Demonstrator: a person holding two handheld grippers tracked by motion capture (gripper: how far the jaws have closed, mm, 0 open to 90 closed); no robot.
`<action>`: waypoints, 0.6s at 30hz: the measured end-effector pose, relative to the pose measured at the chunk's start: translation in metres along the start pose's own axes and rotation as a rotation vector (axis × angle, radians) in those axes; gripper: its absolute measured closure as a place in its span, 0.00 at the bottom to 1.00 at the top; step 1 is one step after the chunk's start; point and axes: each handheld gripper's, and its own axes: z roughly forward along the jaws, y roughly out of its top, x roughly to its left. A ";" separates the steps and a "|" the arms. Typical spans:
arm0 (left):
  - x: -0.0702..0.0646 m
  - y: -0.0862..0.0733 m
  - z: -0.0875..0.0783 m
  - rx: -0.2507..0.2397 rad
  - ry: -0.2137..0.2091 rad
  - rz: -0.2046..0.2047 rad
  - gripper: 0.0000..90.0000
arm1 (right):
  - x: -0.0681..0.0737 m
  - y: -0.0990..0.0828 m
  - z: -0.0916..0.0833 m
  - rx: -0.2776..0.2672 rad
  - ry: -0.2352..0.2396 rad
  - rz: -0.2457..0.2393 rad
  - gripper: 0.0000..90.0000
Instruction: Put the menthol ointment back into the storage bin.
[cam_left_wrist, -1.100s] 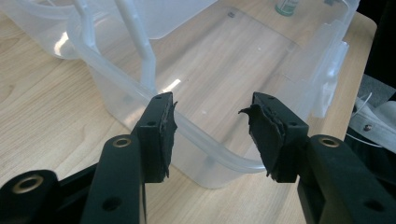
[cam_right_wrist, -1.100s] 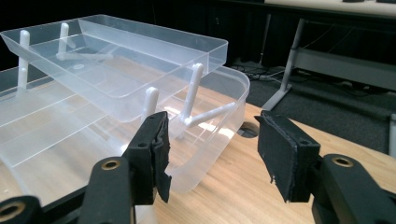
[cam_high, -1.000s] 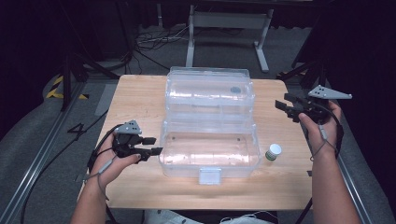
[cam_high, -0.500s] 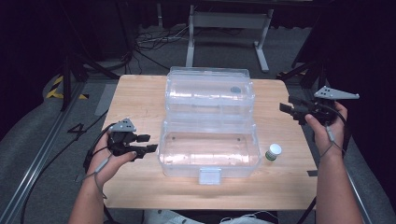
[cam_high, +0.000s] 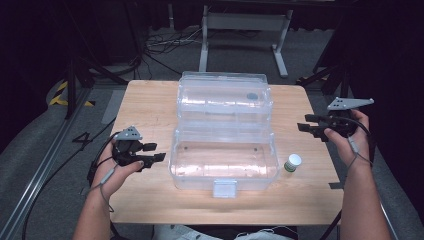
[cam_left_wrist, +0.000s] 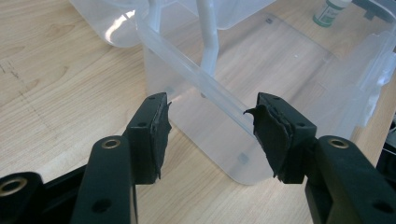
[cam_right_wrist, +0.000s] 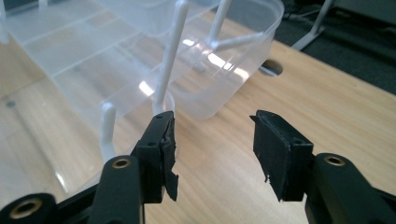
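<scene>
A clear plastic box (cam_high: 225, 157) stands open in the middle of the wooden table (cam_high: 145, 100), its tiered tray and lid (cam_high: 225, 95) swung out behind it. A small bottle (cam_high: 292, 163) with a white cap stands just right of the box. My left gripper (cam_high: 159, 151) lies low at the box's left end, pointing at its wall. In the left gripper view its jaws (cam_left_wrist: 210, 116) have just been opening, with nothing between them. My right gripper (cam_high: 303, 123) hovers off the table's right edge, pointing left. Its jaws (cam_right_wrist: 212, 126) have just been closing a little and stay open and empty.
Bare wood lies in front of the box and along the left side of the table. A grey metal stand (cam_high: 245, 30) and cables (cam_high: 155, 47) sit on the floor behind the table. A dark tape piece (cam_high: 336, 185) marks the right edge.
My left gripper has drawn slightly left, away from the box wall, and its jaws stand wider. The right gripper has barely shifted and its jaws are a little narrower.
</scene>
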 end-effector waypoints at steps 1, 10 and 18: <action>0.000 -0.001 0.001 0.001 -0.002 -0.010 0.51 | 0.000 -0.001 0.001 0.019 0.008 -0.004 0.54; 0.002 -0.002 0.000 0.006 0.001 -0.015 0.51 | 0.004 -0.004 0.010 0.155 0.045 -0.043 0.53; 0.004 -0.003 0.000 0.009 0.003 -0.013 0.51 | 0.005 -0.006 0.015 0.231 0.045 -0.062 0.52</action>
